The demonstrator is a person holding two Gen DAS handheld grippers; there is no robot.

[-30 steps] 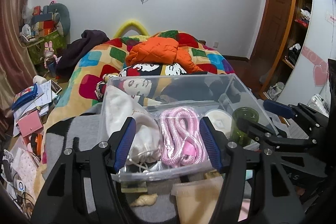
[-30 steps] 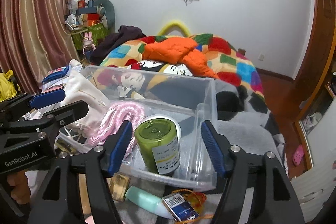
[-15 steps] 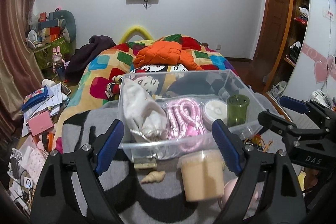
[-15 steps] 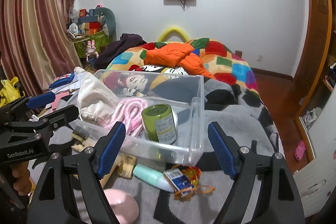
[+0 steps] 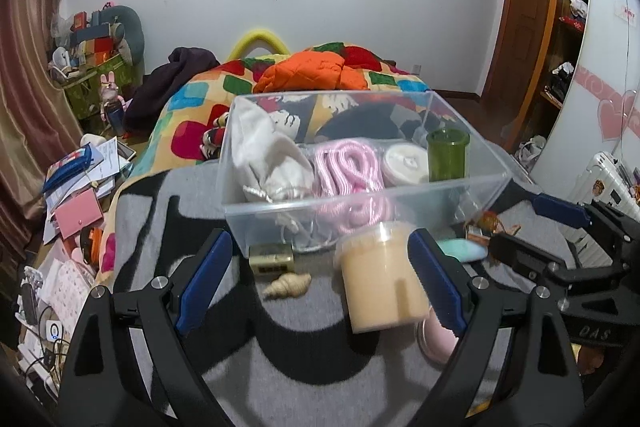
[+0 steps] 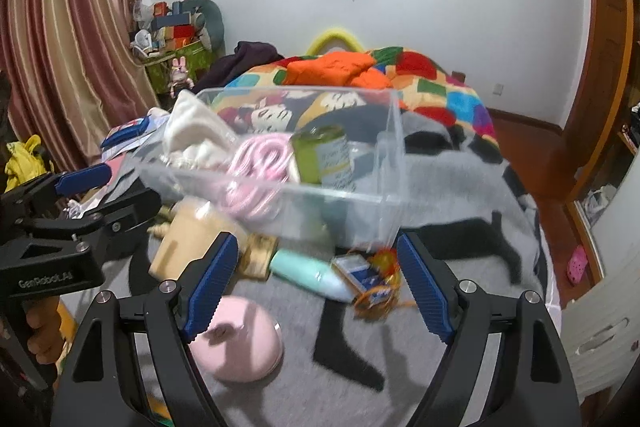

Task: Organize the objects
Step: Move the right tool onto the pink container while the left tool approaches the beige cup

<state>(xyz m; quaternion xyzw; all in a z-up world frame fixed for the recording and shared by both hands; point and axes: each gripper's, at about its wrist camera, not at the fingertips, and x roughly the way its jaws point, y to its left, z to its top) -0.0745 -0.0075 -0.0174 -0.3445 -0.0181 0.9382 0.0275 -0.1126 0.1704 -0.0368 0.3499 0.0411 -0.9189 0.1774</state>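
A clear plastic bin (image 5: 460, 187) (image 6: 384, 187) sits on a grey blanket and holds a white cloth bag (image 5: 268, 163), a pink rope (image 5: 344, 167), a white round tin (image 5: 404, 159) and a green jar (image 5: 447, 155) (image 6: 324, 155). In front of it lie a beige tub (image 5: 380, 279) (image 6: 188, 239), a seashell (image 5: 288, 285), a small gold box (image 5: 270, 258), a mint tube (image 6: 308, 269), a blue card pack (image 6: 368, 277) and a pink round case (image 6: 236, 339). My left gripper (image 5: 320, 283) is open, the tub between its fingers. My right gripper (image 6: 316, 287) is open and empty over the loose items.
The bed beyond carries a colourful quilt (image 5: 192, 107) and an orange jacket (image 5: 312, 75). Papers and a pink pouch (image 5: 78, 215) clutter the floor at the left. A wooden door (image 5: 524, 7) and shelves stand at the right.
Both grippers have pulled back from the bin and opened wider. The loose items in front of the bin have come into view. The green jar stays in the bin.
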